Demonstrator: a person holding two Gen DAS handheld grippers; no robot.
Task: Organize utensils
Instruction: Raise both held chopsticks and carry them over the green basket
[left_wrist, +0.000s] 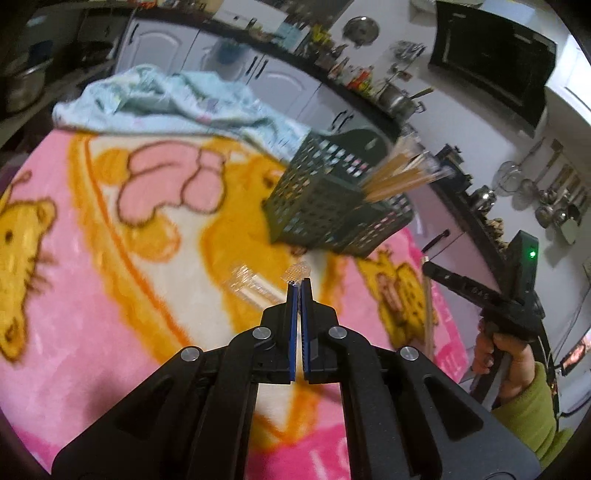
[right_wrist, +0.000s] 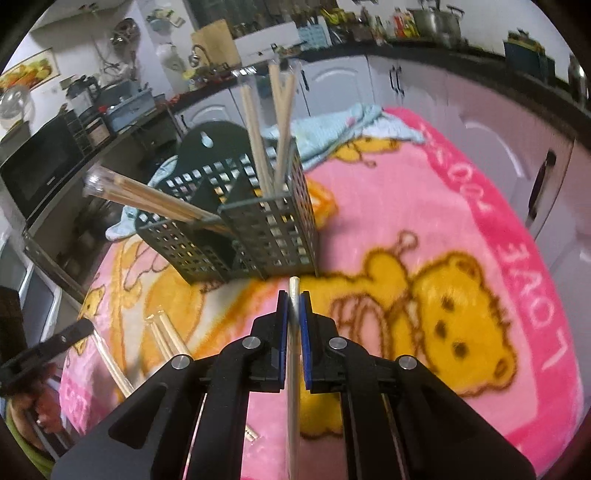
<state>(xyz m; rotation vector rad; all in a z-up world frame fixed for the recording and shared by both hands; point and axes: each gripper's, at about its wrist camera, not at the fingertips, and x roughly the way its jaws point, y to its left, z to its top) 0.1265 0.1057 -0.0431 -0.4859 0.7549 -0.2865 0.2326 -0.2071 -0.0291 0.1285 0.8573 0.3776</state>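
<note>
A dark green perforated utensil caddy (left_wrist: 332, 199) stands on the pink cartoon blanket (left_wrist: 92, 258), holding several wrapped wooden chopsticks (left_wrist: 399, 171). It also shows in the right wrist view (right_wrist: 251, 229) with chopsticks (right_wrist: 273, 129) in two compartments. My left gripper (left_wrist: 298, 284) is shut on the clear plastic wrapper end (left_wrist: 297, 273) of a wrapped chopstick pair. More wrapped chopsticks (left_wrist: 255, 286) lie just left of it. My right gripper (right_wrist: 293, 299) is shut on a pale chopstick (right_wrist: 293, 369), short of the caddy. It also appears in the left wrist view (left_wrist: 480, 295).
A light blue towel (left_wrist: 177, 99) lies crumpled behind the caddy. Loose chopsticks (right_wrist: 162, 339) lie on the blanket at left in the right wrist view. Kitchen counters with pots, white cabinets and a microwave (right_wrist: 40, 162) surround the table.
</note>
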